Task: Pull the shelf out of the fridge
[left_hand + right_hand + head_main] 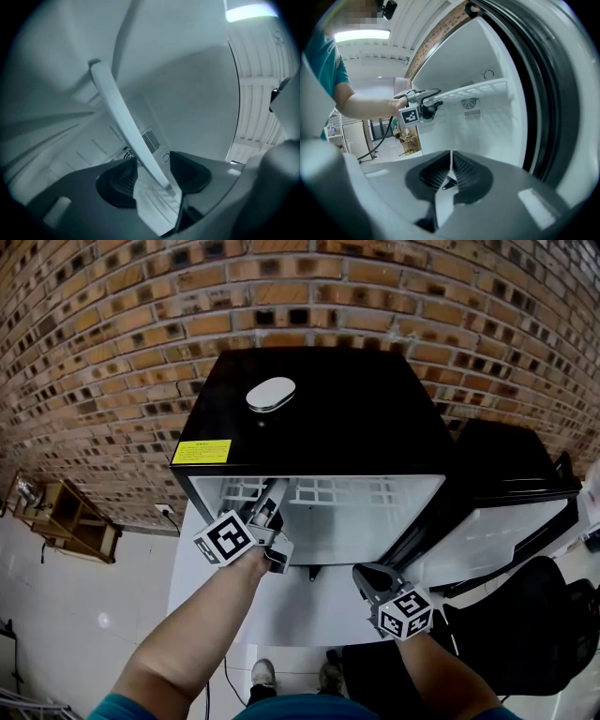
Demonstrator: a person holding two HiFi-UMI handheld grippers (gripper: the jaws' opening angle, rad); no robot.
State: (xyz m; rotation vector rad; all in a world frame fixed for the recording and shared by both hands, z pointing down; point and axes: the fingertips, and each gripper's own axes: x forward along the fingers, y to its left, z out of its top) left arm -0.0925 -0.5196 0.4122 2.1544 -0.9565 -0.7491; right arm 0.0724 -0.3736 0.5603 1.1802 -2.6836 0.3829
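A black mini fridge [319, 409] stands with its door [497, 540] swung open to the right. Its white grid shelf [347, 491] sits inside, near the top of the white interior. My left gripper [267, 507] is at the shelf's front left corner, reaching into the fridge. In the left gripper view the shelf's white front rim [117, 108] runs between the jaws of the left gripper [153, 164], which stand wide and do not press on it. The right gripper view shows the shelf [473, 90] with the left gripper [431, 101] at its edge. My right gripper [451, 161] is shut and empty, and it hovers before the fridge opening [370, 576].
A white oval object [271, 394] lies on the fridge's top, and a yellow label [202, 452] is on its front left corner. A brick wall runs behind. A wooden stand [70, 517] is on the floor at left, a black chair [544, 624] at lower right.
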